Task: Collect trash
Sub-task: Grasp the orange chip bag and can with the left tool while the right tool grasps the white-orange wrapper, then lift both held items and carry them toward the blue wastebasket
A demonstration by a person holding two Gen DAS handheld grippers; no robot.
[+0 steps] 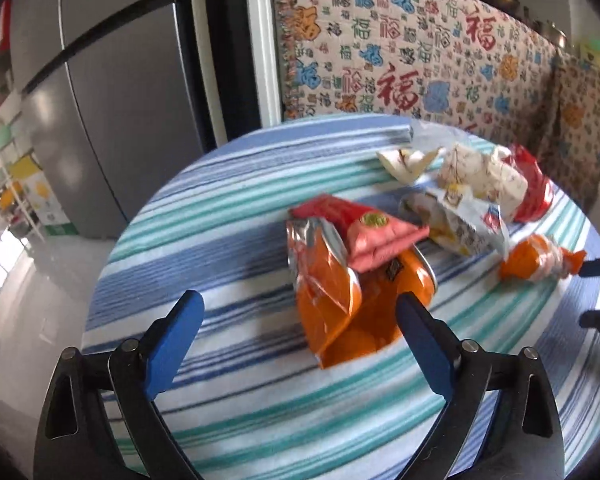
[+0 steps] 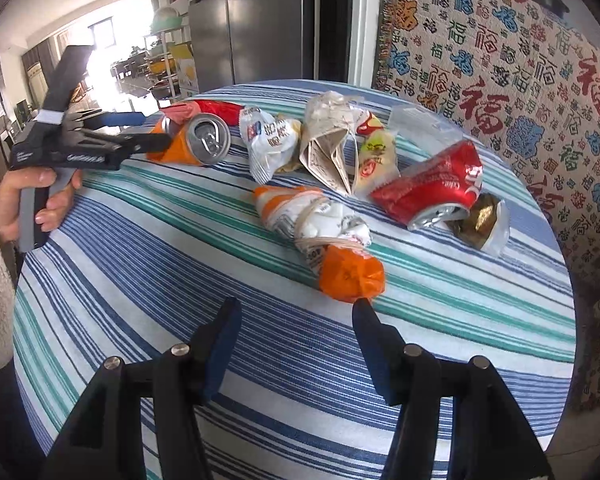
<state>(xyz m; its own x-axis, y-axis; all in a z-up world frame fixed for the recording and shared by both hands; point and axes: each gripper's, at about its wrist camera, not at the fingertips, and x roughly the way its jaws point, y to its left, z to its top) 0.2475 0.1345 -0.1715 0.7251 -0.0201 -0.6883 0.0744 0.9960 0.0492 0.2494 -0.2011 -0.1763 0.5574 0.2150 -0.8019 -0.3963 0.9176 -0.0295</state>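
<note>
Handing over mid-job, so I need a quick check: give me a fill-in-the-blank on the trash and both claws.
1. The orange can lies on its ____.
2. The crushed can is coloured ____.
3. Both the left claw and the right claw stand ____.
4. The tablecloth has a ____ pattern.

Missing words: side; red; open; striped

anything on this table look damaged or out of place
The red can at the right is crushed and dented, lying on its side beside a crumpled gold wrapper. The orange can also lies tipped over, half buried under an orange bag. The rest is crumpled wrappers strewn over the striped cloth; nothing looks spilled.
</note>
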